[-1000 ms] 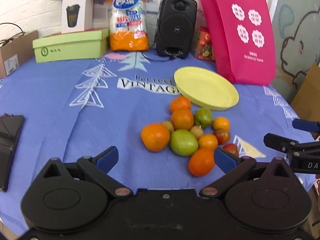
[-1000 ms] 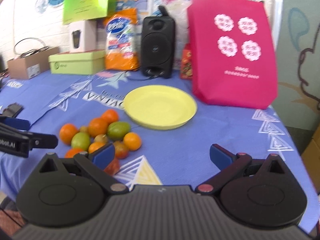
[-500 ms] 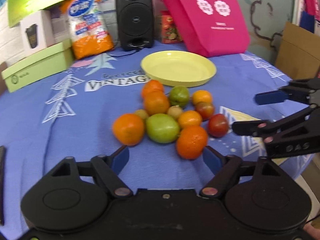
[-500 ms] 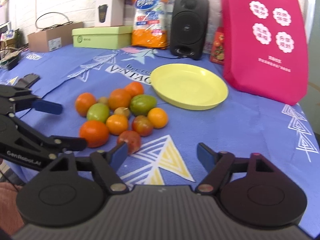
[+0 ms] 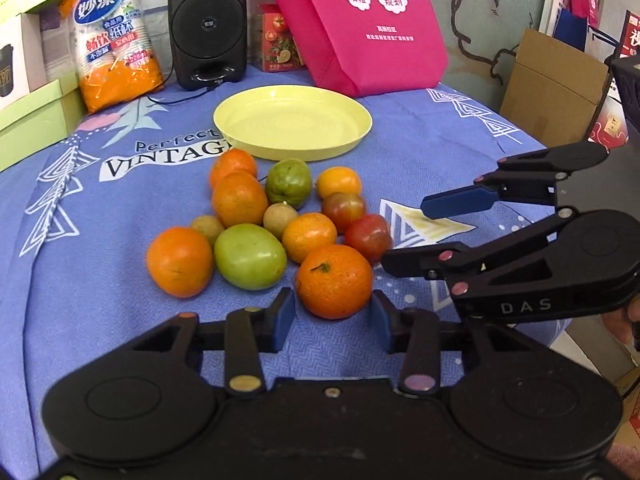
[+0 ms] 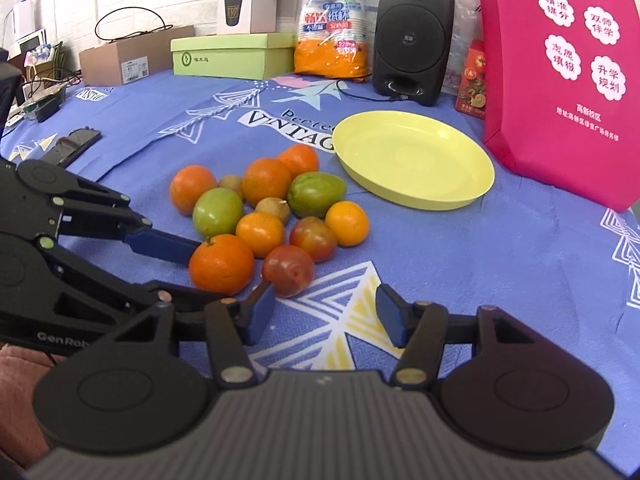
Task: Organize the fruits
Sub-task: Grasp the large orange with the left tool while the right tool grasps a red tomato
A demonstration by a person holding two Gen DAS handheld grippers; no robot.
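My left gripper (image 5: 332,316) is narrowing around the nearest orange (image 5: 334,280) at lower centre, pads just beside it, not yet pressing. My right gripper (image 6: 325,312) is half-closing on nothing, red tomato (image 6: 288,270) just ahead. Gripping off-centre risks the orange rolling, scattering the pile below the empty plate (image 5: 356,140).

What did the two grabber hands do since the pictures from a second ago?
Both came down closer to the fruit pile, and their jaws have just been closing. The left gripper now has the nearest orange between its fingers, though a firm pinch isn't clear. The right gripper has nothing between its fingers yet; the red tomato sits just ahead. The fruits and the empty yellow plate stayed put.
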